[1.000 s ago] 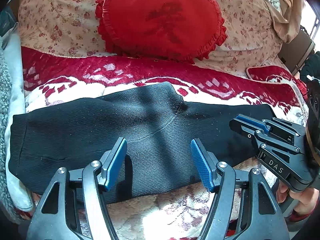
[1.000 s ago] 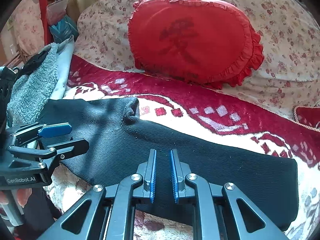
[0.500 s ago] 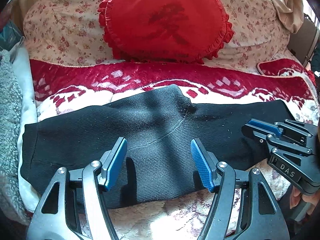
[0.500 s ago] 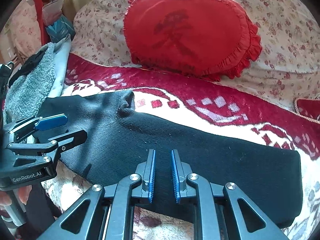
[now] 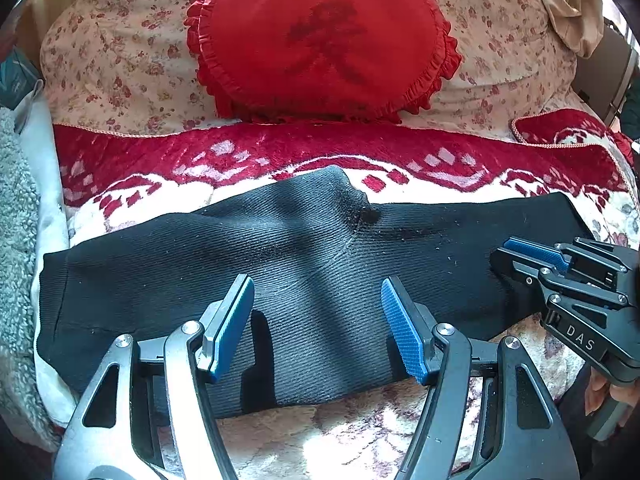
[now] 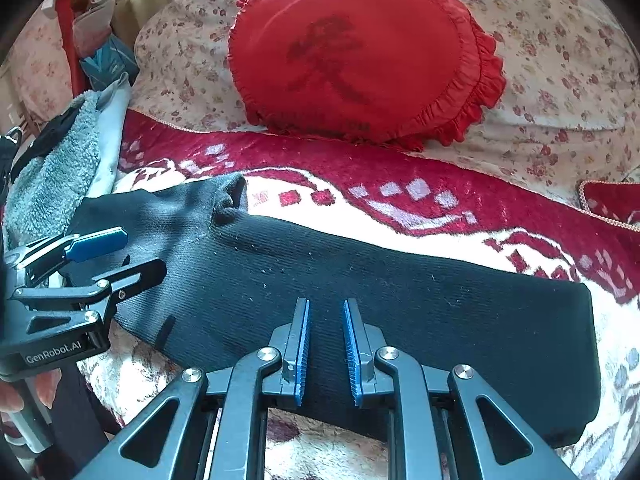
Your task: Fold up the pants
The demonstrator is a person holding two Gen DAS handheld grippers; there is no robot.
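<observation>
Black ribbed pants [image 5: 304, 264] lie flat across the bed, folded lengthwise, waist at the left and leg ends at the right [image 6: 440, 300]. My left gripper [image 5: 316, 300] is wide open over the seat part near the front edge, holding nothing. My right gripper [image 6: 325, 320] hovers over the leg part, its jaws narrowly apart with nothing between them. Each gripper shows in the other's view: the right one [image 5: 560, 272] at the pants' right end, the left one [image 6: 100, 256] over the waist end.
A red heart-shaped cushion [image 5: 320, 40] leans on a floral pillow [image 5: 112, 60] behind the pants. A red and white patterned blanket [image 5: 280, 152] covers the bed. A grey fleece throw [image 6: 52, 176] lies at the left edge.
Both grippers have drawn back toward me and risen slightly; the pants show a little further away and have not moved. The jaws are as before.
</observation>
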